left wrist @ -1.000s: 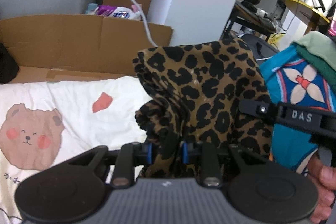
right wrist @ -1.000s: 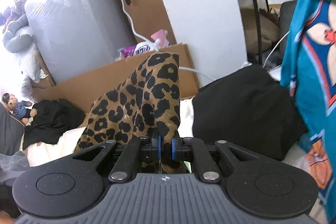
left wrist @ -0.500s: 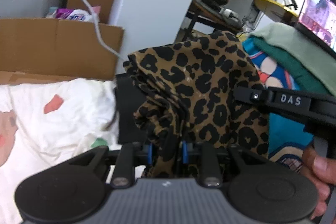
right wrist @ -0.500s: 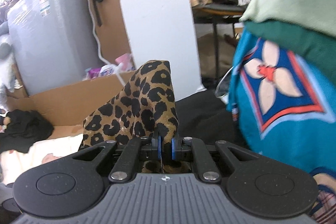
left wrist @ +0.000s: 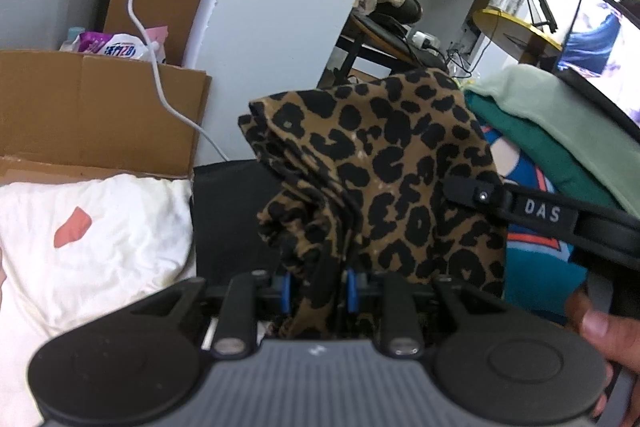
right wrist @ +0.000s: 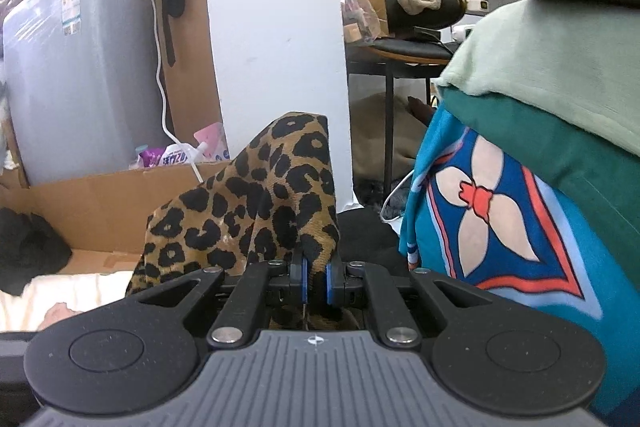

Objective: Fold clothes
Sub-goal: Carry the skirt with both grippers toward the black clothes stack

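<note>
Leopard garment (left wrist: 400,163) (bunched) hides tong tips.

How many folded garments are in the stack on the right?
3 visible: a pale green garment on top, a dark green garment under it, and a teal printed garment at the bottom. More may be hidden below the frame or behind.

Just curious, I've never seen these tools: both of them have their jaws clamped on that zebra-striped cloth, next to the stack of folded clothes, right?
Not quite: the cloth is leopard-spotted, brown with black spots, not zebra-striped. Both wrist views show it. The rest holds: the left gripper and right gripper each have jaws clamped on it, beside the stack of folded clothes.
</note>
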`<state>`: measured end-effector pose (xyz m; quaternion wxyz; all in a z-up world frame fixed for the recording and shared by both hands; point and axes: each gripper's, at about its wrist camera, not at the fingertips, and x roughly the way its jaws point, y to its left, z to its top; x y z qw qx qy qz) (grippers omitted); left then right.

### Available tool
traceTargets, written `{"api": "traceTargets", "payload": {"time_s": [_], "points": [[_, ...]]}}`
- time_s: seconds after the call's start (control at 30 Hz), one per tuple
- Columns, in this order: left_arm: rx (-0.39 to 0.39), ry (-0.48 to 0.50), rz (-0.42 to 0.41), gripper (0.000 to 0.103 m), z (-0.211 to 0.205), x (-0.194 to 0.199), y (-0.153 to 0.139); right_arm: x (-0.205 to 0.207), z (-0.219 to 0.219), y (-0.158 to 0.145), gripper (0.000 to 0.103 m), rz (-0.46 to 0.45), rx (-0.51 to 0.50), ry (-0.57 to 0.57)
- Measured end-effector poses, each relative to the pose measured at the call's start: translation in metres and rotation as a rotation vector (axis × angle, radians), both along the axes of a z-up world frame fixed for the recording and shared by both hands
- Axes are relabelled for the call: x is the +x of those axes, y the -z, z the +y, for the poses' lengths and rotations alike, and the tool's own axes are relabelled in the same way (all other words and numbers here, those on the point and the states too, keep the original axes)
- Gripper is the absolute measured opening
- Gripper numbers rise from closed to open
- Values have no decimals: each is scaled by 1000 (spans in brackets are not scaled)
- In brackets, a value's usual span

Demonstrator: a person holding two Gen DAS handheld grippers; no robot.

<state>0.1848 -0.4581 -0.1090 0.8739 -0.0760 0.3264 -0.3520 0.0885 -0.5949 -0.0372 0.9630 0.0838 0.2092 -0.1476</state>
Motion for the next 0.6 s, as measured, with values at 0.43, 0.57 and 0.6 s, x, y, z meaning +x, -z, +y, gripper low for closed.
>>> {"api": "traceTargets", "payload": {"time_s": [0.43, 0.57, 0.6], "points": [[1, -16, -41, 26, -23, 40, -1, 50, -17, 3, 7, -26, -50, -9], [-5, -22, -53, 26, -31, 53, 1, 65, -25, 7, 7, -30, -55, 3], [-6, -21, -58, 26, -33, 56, 1, 69, -26, 7, 7, -31, -58, 7]]}}
